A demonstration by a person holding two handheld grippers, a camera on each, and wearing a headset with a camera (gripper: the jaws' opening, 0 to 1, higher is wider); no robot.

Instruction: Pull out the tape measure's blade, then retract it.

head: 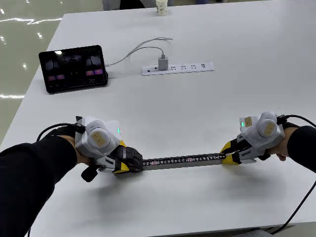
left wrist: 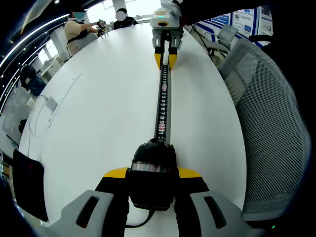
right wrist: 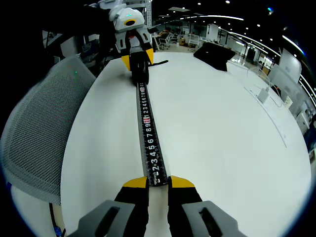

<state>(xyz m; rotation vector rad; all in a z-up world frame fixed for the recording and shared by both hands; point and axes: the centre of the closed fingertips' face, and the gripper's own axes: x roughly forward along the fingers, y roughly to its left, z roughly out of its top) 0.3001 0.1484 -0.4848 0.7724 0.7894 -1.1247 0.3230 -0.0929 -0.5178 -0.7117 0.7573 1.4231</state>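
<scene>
A black tape measure case [head: 129, 160] lies near the table's front edge, and my left gripper [head: 122, 159] is shut on it. In the left gripper view the case [left wrist: 153, 173] sits between the yellow-tipped jaws of my left gripper [left wrist: 153, 173]. Its silver blade [head: 182, 160] with black numbers stretches rightward across the table to my right gripper [head: 228, 153], which is shut on the blade's end. The right gripper view shows the blade [right wrist: 148, 133] running from my right gripper [right wrist: 157, 181] to the case [right wrist: 139, 61] far ahead.
A dark tablet [head: 74, 67] stands at the back left of the white table [head: 197, 108]. A white power strip [head: 177, 68] with a plugged charger and cable lies behind the middle. A small white cup [head: 162, 7] sits at the far edge. A mesh chair [left wrist: 276, 123] stands beside the table.
</scene>
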